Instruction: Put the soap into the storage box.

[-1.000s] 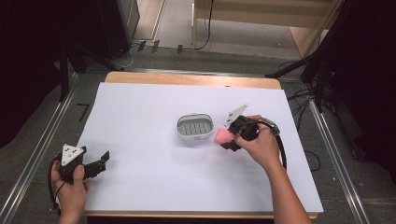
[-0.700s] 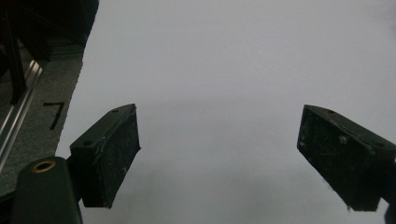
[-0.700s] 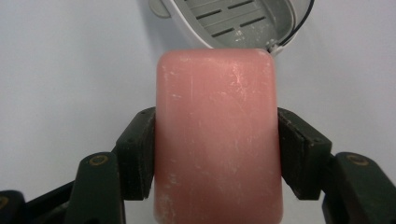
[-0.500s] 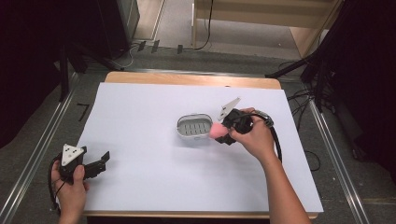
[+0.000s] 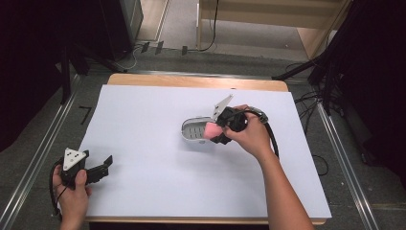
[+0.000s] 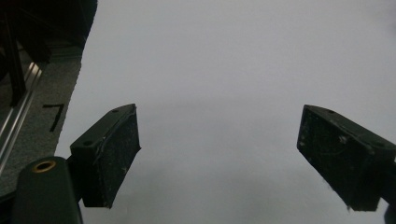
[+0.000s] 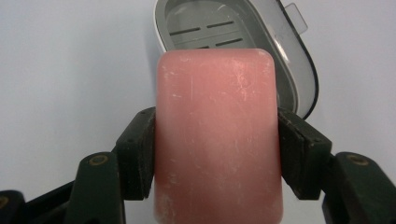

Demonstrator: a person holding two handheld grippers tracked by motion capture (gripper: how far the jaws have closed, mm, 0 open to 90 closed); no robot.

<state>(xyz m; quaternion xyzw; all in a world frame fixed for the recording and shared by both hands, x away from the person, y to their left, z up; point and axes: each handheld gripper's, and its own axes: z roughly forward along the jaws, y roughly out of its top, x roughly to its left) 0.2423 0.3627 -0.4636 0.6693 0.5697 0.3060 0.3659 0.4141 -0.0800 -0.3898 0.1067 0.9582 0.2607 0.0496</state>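
Observation:
A pink bar of soap (image 7: 217, 135) is clamped between the two black jaws of my right gripper (image 7: 215, 149). In the high view the soap (image 5: 211, 130) hangs over the right end of a grey oval soap dish (image 5: 193, 130) at the table's middle, with my right gripper (image 5: 218, 130) shut on it. The dish (image 7: 280, 46) has a slotted floor and lies just beyond the bar. My left gripper (image 5: 106, 164) rests at the table's near left corner, jaws wide apart over bare white surface (image 6: 215, 154), holding nothing.
The white sheet (image 5: 143, 120) covers a wooden table. A metal rail (image 5: 43, 153) runs along the left side and another (image 5: 340, 153) along the right. Cables lie on the floor beyond the right edge.
My right gripper has carried the soap leftward from beside the dish's right end to over its right part. The left gripper has stayed put.

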